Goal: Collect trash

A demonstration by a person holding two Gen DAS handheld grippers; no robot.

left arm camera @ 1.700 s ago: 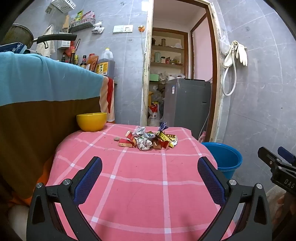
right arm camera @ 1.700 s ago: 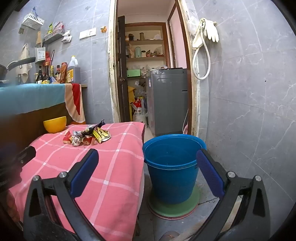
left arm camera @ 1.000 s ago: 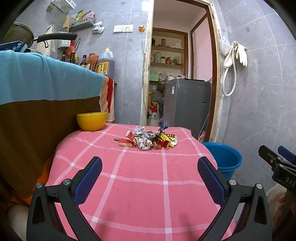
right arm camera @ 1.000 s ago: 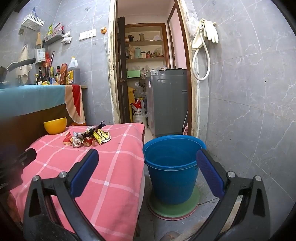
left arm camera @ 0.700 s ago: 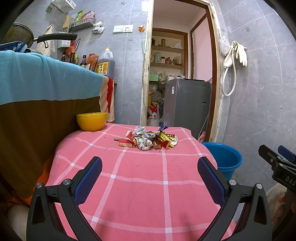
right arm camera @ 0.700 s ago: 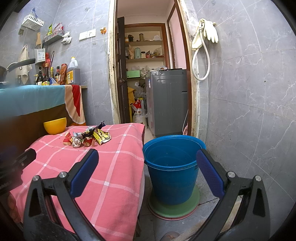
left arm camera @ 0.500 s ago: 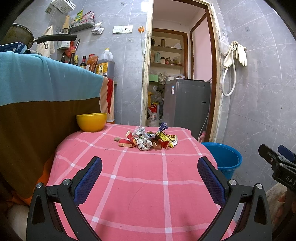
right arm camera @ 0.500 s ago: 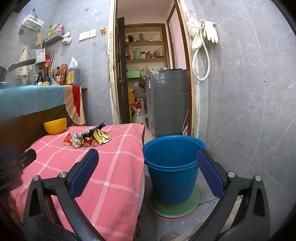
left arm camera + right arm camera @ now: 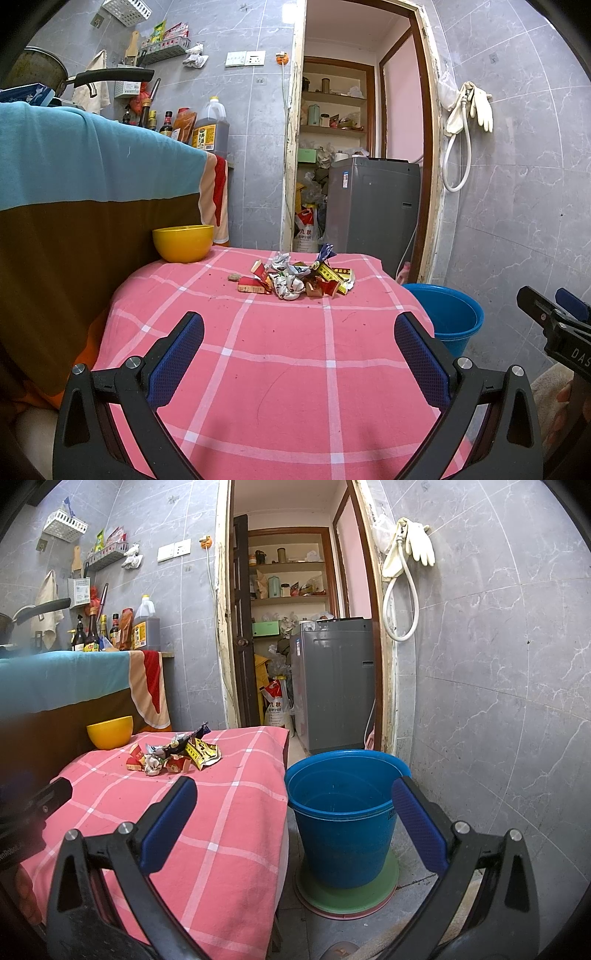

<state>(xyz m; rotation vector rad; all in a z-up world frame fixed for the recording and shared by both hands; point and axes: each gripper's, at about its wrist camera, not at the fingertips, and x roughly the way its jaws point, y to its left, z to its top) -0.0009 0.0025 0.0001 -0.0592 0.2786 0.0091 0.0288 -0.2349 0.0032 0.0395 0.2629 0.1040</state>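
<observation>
The bag (image 9: 306, 234) standing in the doorway beside the washer (image 9: 373, 206) carries dark characters that look like "九秋", though they are small and I may misread them. At the right edge of the left wrist view, the black body of the right gripper (image 9: 554, 314) shows the white letters "DAS", cut off by the frame; in the right wrist view the left gripper (image 9: 33, 812) bears pale letters reading roughly "enRobot". The oil jug (image 9: 209, 129) has a yellow label and the yellow wrapper (image 9: 338, 275) has dark print, both too small to read.
</observation>
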